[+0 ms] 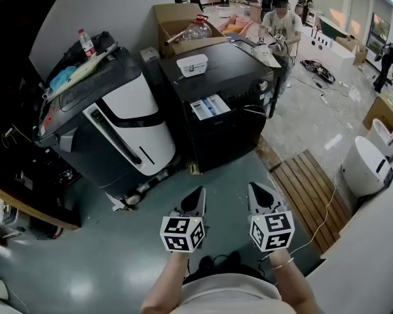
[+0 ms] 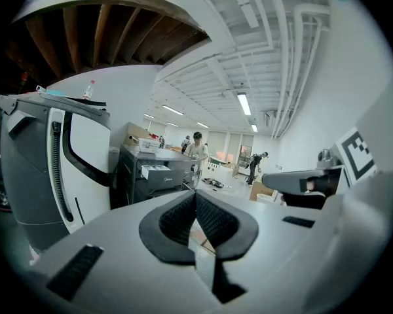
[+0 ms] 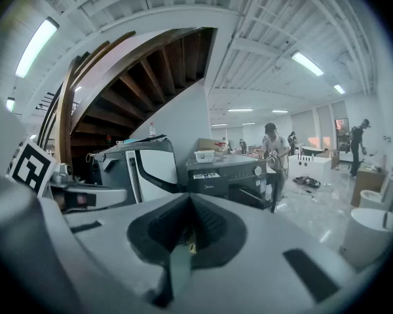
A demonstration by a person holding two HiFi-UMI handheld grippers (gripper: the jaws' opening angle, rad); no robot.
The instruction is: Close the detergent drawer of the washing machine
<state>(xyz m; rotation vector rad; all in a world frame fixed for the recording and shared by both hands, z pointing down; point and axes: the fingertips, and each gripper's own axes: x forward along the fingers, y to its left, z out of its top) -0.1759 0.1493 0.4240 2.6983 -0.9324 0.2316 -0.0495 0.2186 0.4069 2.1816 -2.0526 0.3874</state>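
The job is not started yet. The detergent drawer (image 1: 210, 106) sticks out, open, from the front of the black washing machine (image 1: 229, 136), far across the floor. The left gripper (image 1: 197, 193) and right gripper (image 1: 257, 190) are both squeezed closed, holding nothing.

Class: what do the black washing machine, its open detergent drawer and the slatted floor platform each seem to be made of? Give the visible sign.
Washing machine: probably painted metal or plastic; smooth black panels with a dull sheen.
Detergent drawer: likely plastic; white and pale-blue moulded compartments.
Slatted platform: looks like wood; brown parallel boards.
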